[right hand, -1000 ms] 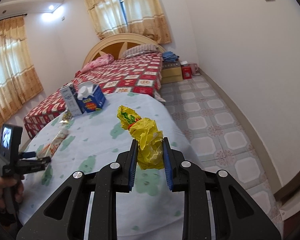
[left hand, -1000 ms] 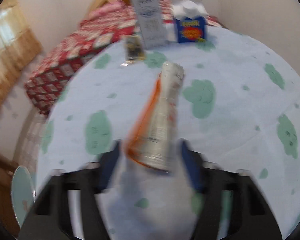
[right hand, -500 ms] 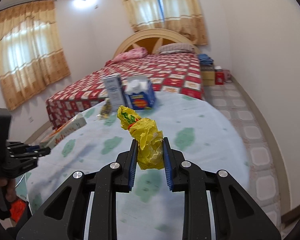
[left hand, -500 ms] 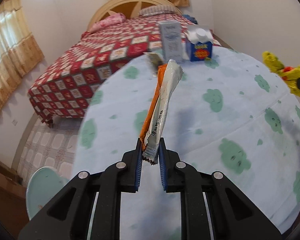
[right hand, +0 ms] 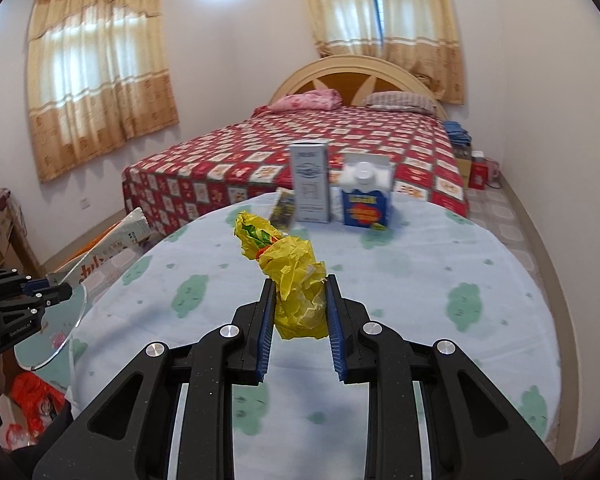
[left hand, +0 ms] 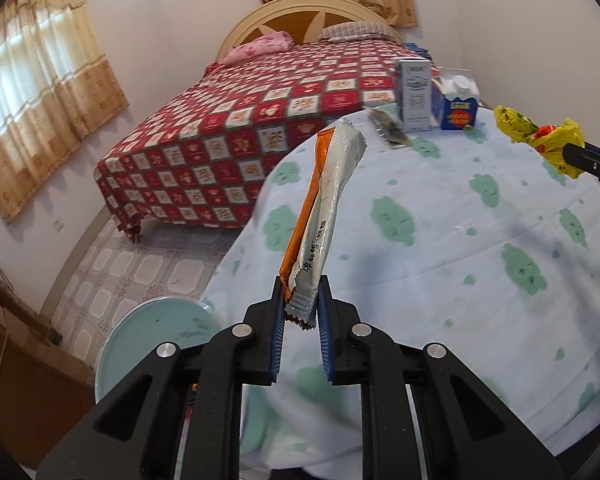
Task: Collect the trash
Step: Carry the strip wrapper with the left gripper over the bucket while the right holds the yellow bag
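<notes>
Here the left gripper (left hand: 300,300) is pinching the crimped lower end of a long silver-and-orange snack wrapper (left hand: 326,208), which is sticking up and forward from its closed jaws, lifted clear of the desk (left hand: 440,280). The right gripper (right hand: 300,304) is clamping a crumpled yellow wrapper (right hand: 292,276) between its pads, the wad rising above the fingertips, off the desk too. Behind them, a grey carton (right hand: 310,182) and a blue carton (right hand: 366,200) are standing near the desk's far edge.
</notes>
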The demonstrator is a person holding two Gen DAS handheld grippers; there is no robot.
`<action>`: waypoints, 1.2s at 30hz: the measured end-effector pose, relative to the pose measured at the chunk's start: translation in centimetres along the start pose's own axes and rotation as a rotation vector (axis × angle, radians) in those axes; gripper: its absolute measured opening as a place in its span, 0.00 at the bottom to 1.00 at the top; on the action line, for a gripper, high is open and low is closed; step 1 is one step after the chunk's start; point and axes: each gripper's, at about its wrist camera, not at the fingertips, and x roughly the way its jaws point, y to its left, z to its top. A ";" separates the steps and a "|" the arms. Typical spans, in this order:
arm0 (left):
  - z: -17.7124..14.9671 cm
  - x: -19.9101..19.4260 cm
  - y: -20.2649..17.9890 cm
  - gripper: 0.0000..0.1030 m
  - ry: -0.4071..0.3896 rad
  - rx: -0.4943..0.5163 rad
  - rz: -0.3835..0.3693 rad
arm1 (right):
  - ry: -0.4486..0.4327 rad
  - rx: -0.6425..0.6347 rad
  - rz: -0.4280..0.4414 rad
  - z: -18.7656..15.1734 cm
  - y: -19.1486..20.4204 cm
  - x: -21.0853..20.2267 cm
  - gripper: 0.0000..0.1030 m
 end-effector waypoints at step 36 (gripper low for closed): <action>-5.7 -2.0 8.4 0.15 0.038 -0.128 0.116 | 0.040 -0.146 0.170 0.7 12.1 4.7 0.24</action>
